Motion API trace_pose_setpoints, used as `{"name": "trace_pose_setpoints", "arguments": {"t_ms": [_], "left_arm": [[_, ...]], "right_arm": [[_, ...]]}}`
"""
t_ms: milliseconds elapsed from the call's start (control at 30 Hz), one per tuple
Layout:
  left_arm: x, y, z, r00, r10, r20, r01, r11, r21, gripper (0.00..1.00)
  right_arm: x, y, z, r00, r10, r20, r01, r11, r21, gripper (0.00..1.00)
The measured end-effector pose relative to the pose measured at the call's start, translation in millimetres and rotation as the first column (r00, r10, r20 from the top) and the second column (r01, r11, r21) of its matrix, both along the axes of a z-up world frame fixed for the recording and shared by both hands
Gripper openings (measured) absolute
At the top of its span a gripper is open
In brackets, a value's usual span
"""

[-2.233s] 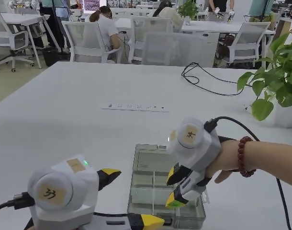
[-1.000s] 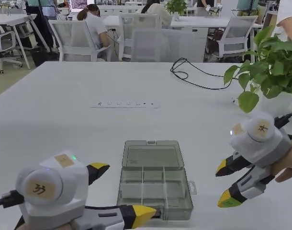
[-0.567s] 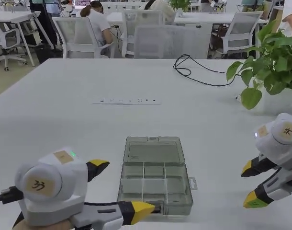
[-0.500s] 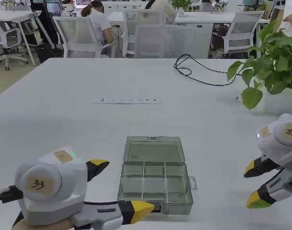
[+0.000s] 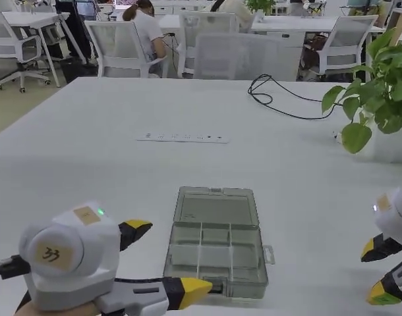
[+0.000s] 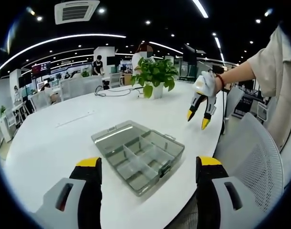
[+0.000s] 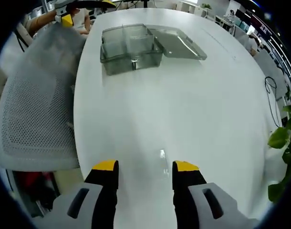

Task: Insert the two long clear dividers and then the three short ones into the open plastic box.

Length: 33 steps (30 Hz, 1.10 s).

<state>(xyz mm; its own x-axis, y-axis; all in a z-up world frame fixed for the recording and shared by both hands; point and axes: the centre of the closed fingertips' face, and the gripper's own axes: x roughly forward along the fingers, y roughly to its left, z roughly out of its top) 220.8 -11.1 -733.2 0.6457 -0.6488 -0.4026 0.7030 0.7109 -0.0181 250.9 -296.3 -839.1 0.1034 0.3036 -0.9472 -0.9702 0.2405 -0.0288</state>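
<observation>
Inspecting tool standoff at the divider box

Sitting near the front edge of the white worktop (image 5: 89, 131), the open smoke-grey transparent plastic box (image 5: 217, 263) is lying with its flat lid (image 5: 216, 205) folded back away from the person. Its long axis is running left to right in the head view. Thin clear dividers (image 5: 200, 247) are already standing in the tray and splitting it into a grid; their count cannot be told.

The left tool (image 5: 174, 255) is hovering released, jaws spread wide and carrying nothing, its nearer yellow tip just beside the box's front-left corner. In the left gripper view the box is lying straight ahead, centred between the jaws. The right tool (image 5: 372, 276) is likewise hanging released and empty, well apart from the box on its right side. In the right gripper view the box is lying far ahead and left of the jaw line. A small clear piece (image 7: 162, 153) is glinting on the worktop just beyond the right jaws; whether it is a short divider cannot be told.

Judgement: the left tool is standing nearer for any seating work at the box. If that clear piece is an outstanding divider, the right tool is facing it and is needing a short reach, then a carry leftward to the tray.
</observation>
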Motion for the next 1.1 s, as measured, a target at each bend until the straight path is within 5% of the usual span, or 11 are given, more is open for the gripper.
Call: {"name": "trace_pose_setpoints", "arguments": {"t_ms": [267, 1100], "left_arm": [[3.0, -3.0, 1.5, 1.0, 0.012, 0.002, -0.012, 1.0, -0.01, 0.81], [3.3, -2.2, -2.1, 1.0, 0.018, -0.007, -0.018, 1.0, 0.011, 0.77]], "right_arm": [[-2.6, -18.9, -12.9, 0.999, 0.046, -0.015, -0.047, 0.996, -0.079, 0.44], [1.0, -25.5, -16.3, 0.995, 0.087, -0.039, -0.09, 0.993, -0.077, 0.36]]}}
